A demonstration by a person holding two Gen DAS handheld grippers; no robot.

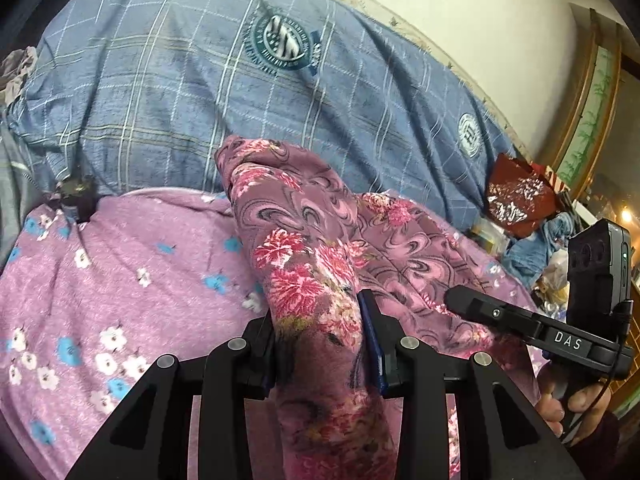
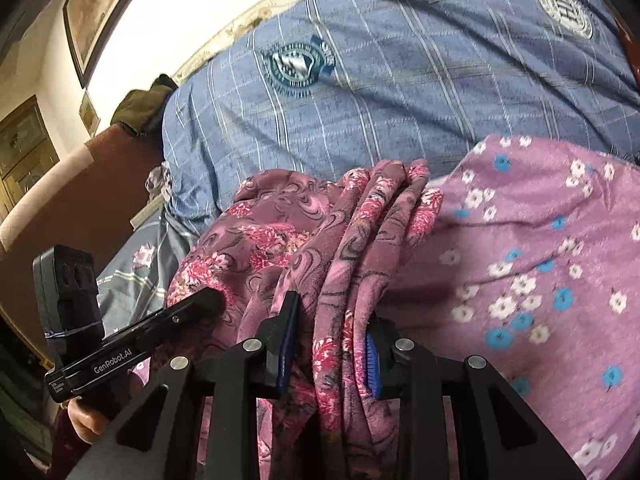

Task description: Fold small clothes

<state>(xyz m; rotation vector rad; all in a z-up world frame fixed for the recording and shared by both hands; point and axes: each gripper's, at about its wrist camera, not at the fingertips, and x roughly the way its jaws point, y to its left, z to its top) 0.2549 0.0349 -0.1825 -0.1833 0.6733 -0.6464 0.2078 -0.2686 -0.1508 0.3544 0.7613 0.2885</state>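
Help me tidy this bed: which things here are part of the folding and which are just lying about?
In the job:
- floral garment
- left gripper, shut on it
- right gripper, shut on it

Lying about:
- blue plaid quilt
- purple sheet
- red cloth
- blue cloth

We saw a bed under a purple flowered sheet (image 1: 120,280), with a blue plaid quilt (image 1: 168,80) heaped behind it against a pale wall (image 1: 480,0). A framed picture (image 2: 96,4) hung on that wall, brightly lit. Wooden furniture with bamboo-painted panels (image 1: 592,112) stood to one side, and a brown padded headboard (image 2: 80,192) rose at the other.
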